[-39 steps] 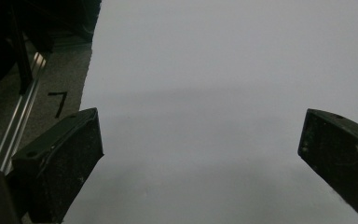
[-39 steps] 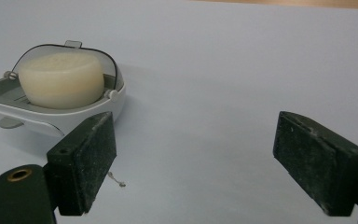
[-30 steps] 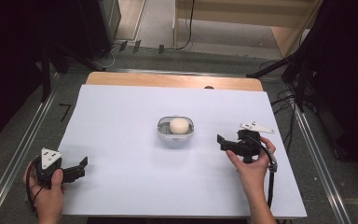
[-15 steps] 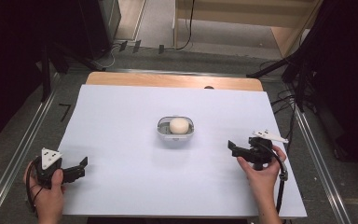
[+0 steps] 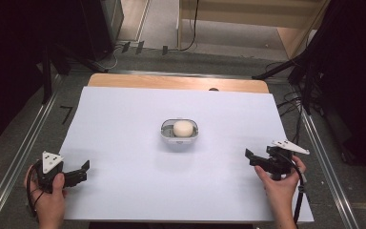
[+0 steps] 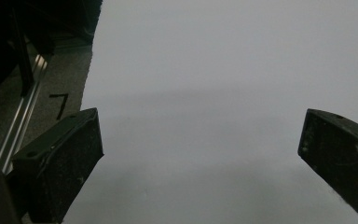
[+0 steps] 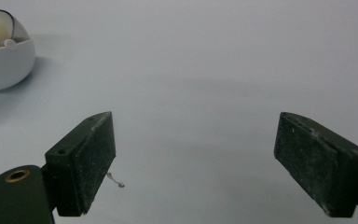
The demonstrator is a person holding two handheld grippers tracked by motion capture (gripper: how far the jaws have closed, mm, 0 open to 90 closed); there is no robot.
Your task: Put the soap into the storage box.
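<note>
White bowl (image 5: 179, 135) sits well left of the gaping right claw (image 5: 249, 157)

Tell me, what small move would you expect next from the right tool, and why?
Probably a short reach toward the small white dish holding a pale round lump mid-table. The right tool sits apart from it near the table's right edge, jaws open and empty, pointing its way; the left tool rests open at the near left corner.

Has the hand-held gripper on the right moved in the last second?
Yes. The right hand-held gripper moved away from the bowl, toward the table's near right corner.
</note>
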